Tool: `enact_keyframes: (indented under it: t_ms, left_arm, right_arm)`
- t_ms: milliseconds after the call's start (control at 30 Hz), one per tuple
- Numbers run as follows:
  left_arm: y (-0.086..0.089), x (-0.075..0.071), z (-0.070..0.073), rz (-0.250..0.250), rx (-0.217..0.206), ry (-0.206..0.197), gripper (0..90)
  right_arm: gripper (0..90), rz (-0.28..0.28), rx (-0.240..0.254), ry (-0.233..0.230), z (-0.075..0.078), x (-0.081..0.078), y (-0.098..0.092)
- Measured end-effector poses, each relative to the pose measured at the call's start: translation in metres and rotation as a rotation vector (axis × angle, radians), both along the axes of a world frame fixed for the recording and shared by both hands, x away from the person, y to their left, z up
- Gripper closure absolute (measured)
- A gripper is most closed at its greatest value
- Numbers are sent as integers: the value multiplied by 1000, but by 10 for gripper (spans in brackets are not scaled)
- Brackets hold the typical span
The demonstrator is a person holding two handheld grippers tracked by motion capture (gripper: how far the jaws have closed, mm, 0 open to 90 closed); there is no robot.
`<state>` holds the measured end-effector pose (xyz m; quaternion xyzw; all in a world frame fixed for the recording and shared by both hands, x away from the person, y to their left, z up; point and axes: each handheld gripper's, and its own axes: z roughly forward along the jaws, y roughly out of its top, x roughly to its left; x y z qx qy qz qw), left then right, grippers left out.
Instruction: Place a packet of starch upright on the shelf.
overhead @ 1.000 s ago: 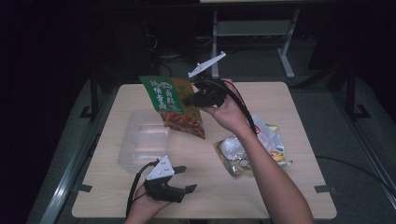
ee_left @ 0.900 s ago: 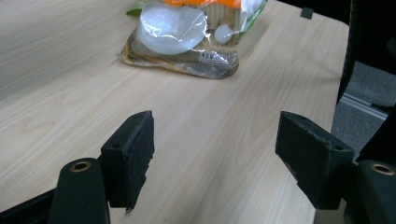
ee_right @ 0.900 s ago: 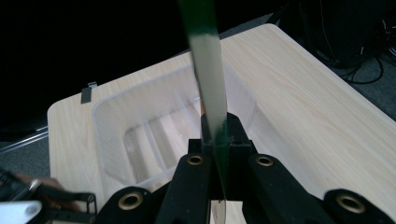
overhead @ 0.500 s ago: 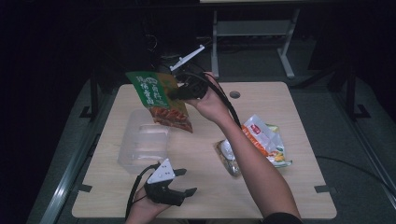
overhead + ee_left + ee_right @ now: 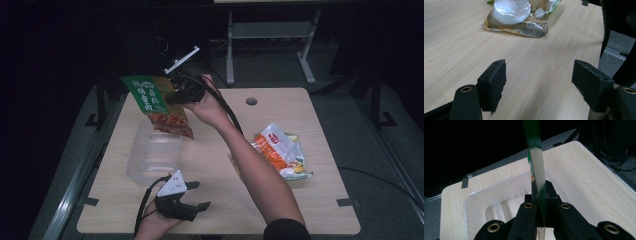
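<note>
Overhead, right gripper [image 5: 172, 96] pinches the snack bag [image 5: 156, 106], seemingly above the clear bin [image 5: 152, 160]; left gripper [image 5: 196, 195] spread, empty.

A recording bench in a lab or studio is suggested rather than a home. A plain rectangular table of pale wood laminate [image 5: 310, 125], with a round cable hole [image 5: 251, 101] near its far edge, is set on a grey floor [image 5: 380, 170]. It is flanked by metal rails [image 5: 75, 185], and a grey metal stand [image 5: 270, 35] is seen behind it. The surroundings are kept dark, and black cables [image 5: 375, 175] are trailed across the floor.
</note>
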<state>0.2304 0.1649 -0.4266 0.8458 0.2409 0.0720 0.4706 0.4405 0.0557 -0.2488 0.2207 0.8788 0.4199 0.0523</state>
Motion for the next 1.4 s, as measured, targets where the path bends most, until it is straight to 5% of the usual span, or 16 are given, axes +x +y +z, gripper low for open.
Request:
enact_keyframes:
  t_ms: [867,1400]
  left_arm:
    - [0,-2,0,6,6,1,273]
    - [1,-1,-1,0,6,1,273]
  right_arm:
    - [900,5,18,39,-43,23,42]
    - [899,-30,42,87,-78,33,39]
